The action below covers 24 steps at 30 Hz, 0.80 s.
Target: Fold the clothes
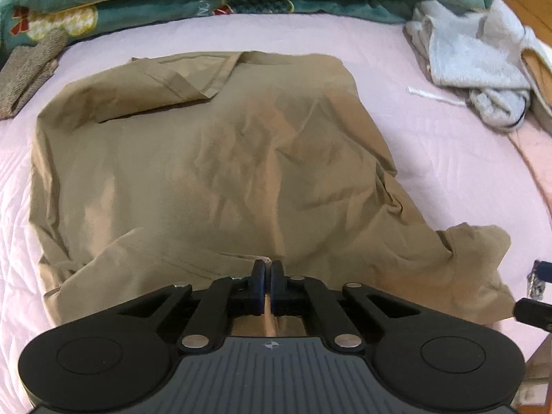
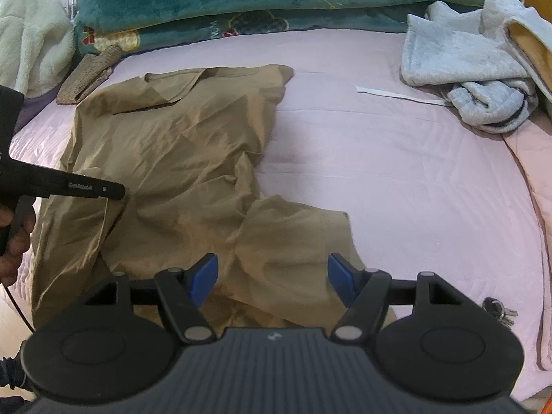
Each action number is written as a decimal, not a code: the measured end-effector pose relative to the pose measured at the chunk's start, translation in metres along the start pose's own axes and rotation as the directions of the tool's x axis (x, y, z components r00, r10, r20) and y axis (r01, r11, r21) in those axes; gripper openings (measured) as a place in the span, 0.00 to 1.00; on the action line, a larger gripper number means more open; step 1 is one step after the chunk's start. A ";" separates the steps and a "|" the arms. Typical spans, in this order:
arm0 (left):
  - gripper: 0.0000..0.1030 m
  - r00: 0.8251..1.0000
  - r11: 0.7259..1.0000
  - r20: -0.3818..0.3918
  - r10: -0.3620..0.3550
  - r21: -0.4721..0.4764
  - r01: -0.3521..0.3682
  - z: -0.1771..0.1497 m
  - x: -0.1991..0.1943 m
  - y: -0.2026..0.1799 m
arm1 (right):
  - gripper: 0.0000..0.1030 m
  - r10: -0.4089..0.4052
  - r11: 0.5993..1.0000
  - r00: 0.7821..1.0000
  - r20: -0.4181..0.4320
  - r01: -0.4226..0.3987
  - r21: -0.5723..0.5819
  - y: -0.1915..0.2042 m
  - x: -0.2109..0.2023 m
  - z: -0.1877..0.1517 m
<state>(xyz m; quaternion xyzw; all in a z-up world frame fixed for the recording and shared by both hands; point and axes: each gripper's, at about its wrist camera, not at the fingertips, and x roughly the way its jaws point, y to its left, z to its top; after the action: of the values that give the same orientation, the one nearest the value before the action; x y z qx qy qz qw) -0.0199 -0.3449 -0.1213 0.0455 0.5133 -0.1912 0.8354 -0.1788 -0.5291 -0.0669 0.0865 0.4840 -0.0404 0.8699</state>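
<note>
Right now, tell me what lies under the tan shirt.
The shirt lies flat on the pink sheet, which shows all around it. Anything else beneath is covered.

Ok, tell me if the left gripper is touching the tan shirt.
Touching. In the left wrist view, the left gripper has its jaws shut on a small fold of the tan shirt, with fabric pinched between the pads.

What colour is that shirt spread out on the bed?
The shirt is a plain khaki tan, seen best in the left wrist view.

Tan shirt, pink sheet
</note>
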 end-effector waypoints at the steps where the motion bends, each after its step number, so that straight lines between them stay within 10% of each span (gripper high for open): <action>1: 0.03 1.000 1.000 0.002 0.000 -0.005 0.001 -0.001 -0.005 0.003 | 0.68 0.003 1.000 1.000 0.002 -0.003 -0.005 0.005 0.000 0.002; 15: 0.03 0.983 0.962 0.068 0.170 -0.228 -0.151 -0.045 -0.141 0.162 | 0.68 0.074 0.989 0.997 0.033 -0.069 -0.134 0.107 0.008 0.038; 24: 0.03 0.963 0.893 -0.058 0.262 -0.364 -0.265 -0.110 -0.145 0.277 | 0.68 0.095 0.968 0.995 0.001 -0.092 -0.232 0.190 0.015 0.034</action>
<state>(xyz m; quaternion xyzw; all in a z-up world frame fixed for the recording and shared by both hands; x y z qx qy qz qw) -0.0689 -0.0198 -0.0794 -0.0423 0.5323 0.0235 0.8451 -0.1131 -0.3485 -0.0406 0.0070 0.4755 0.0569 0.8778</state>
